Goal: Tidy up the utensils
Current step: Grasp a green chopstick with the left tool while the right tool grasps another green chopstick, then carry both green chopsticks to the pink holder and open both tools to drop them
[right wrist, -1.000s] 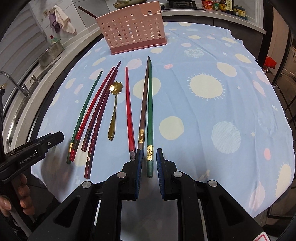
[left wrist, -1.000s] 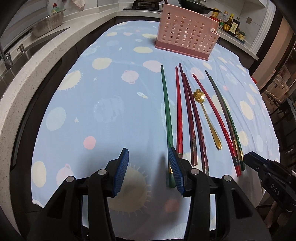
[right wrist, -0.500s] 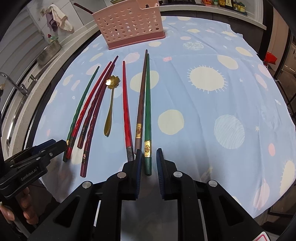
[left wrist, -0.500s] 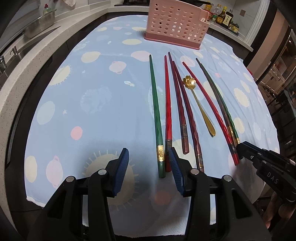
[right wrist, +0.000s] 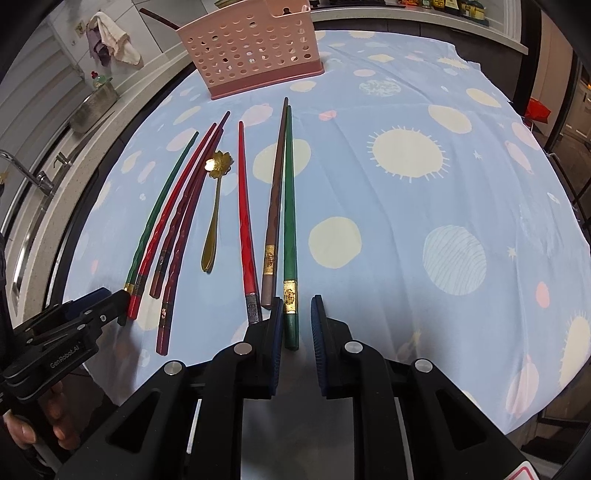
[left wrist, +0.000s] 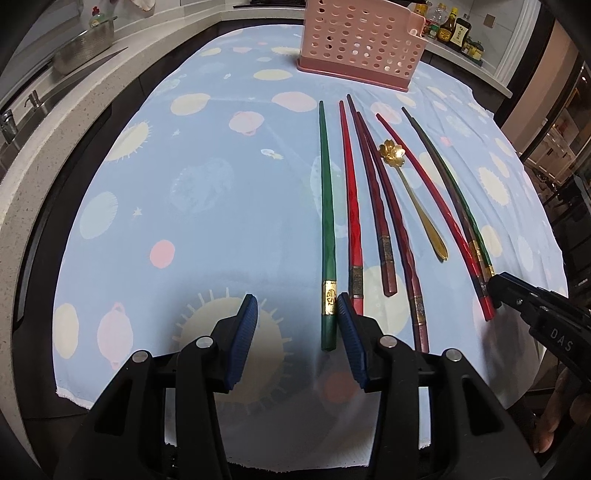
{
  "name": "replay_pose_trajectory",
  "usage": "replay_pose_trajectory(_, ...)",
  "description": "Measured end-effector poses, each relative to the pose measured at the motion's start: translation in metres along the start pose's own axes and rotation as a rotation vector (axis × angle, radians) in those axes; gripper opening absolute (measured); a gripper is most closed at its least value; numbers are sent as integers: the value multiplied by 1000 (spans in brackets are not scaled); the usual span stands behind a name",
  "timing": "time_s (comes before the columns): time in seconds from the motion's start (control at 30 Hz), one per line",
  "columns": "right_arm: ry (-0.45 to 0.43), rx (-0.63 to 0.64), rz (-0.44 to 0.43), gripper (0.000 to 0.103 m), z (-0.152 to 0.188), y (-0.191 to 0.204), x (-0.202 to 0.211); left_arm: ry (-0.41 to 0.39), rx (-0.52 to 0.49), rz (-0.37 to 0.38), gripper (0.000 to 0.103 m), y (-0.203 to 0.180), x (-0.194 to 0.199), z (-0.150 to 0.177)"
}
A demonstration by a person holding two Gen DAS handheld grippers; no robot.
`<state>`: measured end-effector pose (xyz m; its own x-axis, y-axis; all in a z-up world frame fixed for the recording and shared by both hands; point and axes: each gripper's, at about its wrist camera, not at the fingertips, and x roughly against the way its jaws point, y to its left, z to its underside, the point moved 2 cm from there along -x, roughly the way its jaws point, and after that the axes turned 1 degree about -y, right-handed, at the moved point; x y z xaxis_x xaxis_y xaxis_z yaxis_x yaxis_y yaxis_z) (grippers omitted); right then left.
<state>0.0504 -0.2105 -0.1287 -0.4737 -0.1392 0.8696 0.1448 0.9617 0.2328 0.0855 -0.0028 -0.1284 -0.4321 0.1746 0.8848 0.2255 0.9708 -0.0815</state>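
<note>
Several chopsticks lie side by side on the blue cloth (left wrist: 184, 229), with a gold flower-headed spoon (left wrist: 413, 199) among them, also in the right wrist view (right wrist: 216, 206). My left gripper (left wrist: 295, 325) is open; the butt of the leftmost green chopstick (left wrist: 327, 229) lies just inside its right finger. My right gripper (right wrist: 297, 321) is open and straddles the butt of the rightmost green chopstick (right wrist: 290, 229), beside a brown one (right wrist: 275, 206). A pink perforated utensil holder (left wrist: 360, 40) stands at the far end, also in the right wrist view (right wrist: 251, 51).
A stone counter with a sink and a steel bowl (left wrist: 83, 51) runs along the left. Sauce bottles (left wrist: 450, 31) stand behind the holder. A cloth (right wrist: 114, 44) hangs on the wall at the back left. The table drops off at the near cloth edge.
My left gripper moved right toward the leftmost green chopstick, whose butt now lies beside its right finger. My right gripper opened wider around the rightmost green chopstick's butt.
</note>
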Motion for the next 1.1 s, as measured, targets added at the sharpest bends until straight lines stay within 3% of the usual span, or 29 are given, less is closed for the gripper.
replay_pose_trajectory(0.13, 0, -2, 0, 15, 0, 0, 0, -4, 2, 4, 40, 0, 0, 0)
replay_pose_trajectory(0.27, -2, -9, 0, 8, 0, -2, 0, -2, 8, 30, 18, 2, 1, 0)
replay_pose_trajectory(0.37, -3, -12, -3, 8, 0, -3, 0, 1, 21, 52, 9, 4, 2, 0)
replay_pose_trajectory(0.67, -68, -13, -5, 7, -4, -4, 21, -39, 57, 77, 7, 10, 19, -5)
replay_pose_trajectory(1.1, -277, -39, -35, 7, -45, -8, 94, -216, 80, 86, 7, 20, 84, -55)
